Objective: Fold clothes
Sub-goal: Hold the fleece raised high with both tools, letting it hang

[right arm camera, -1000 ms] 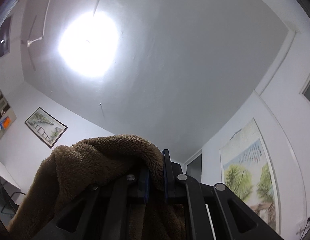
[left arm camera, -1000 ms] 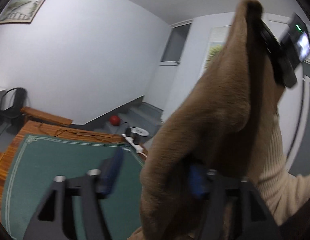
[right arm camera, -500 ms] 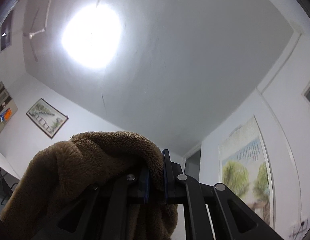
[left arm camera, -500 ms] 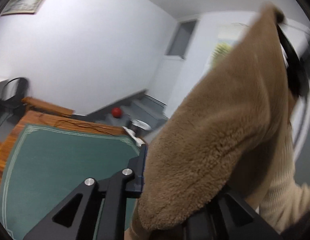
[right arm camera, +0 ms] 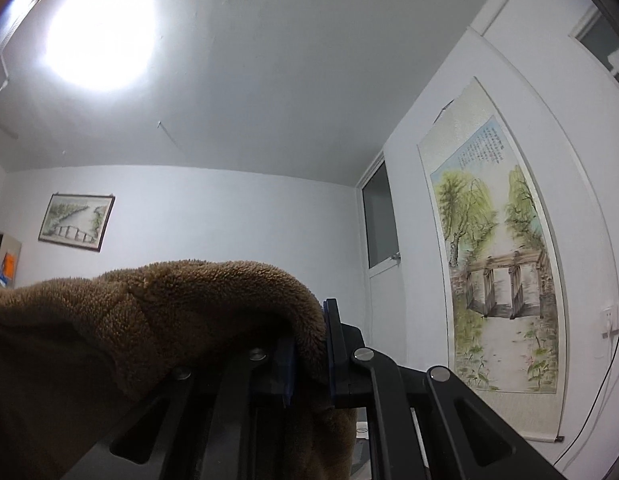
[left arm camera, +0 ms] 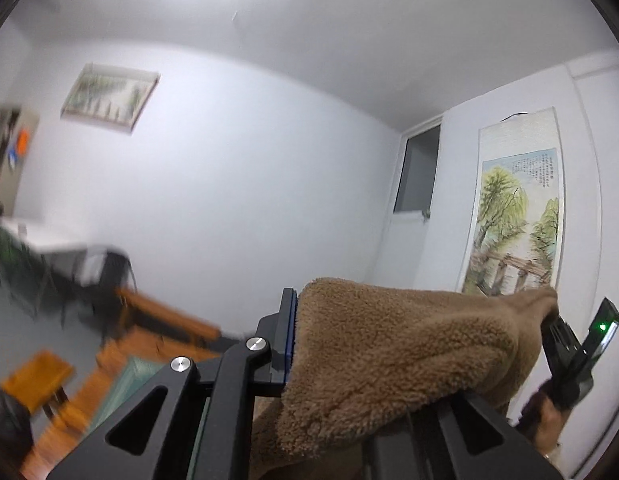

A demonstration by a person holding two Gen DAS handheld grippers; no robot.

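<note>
Fleece garment (left arm camera: 389,360), brown and thick, hangs in the air stretched between the 2 grippers, well above the green mat (left arm camera: 137,376). 1 second ago it hung steeply from the right gripper (right arm camera: 309,344); now its top edge runs nearly level, and the left gripper (left arm camera: 365,364) has tilted up toward the wall. That suggests it is being spread for a fold. Right jaws are clamped on fleece. Left jaws also look clamped on it, though 1 finger is buried.

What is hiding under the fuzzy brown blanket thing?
Under the fuzzy brown garment in the left view, one finger of the left tool shows beside it; the other finger is covered. Below, a bit of green mat peeks out. Anything else underneath is hidden.
</note>
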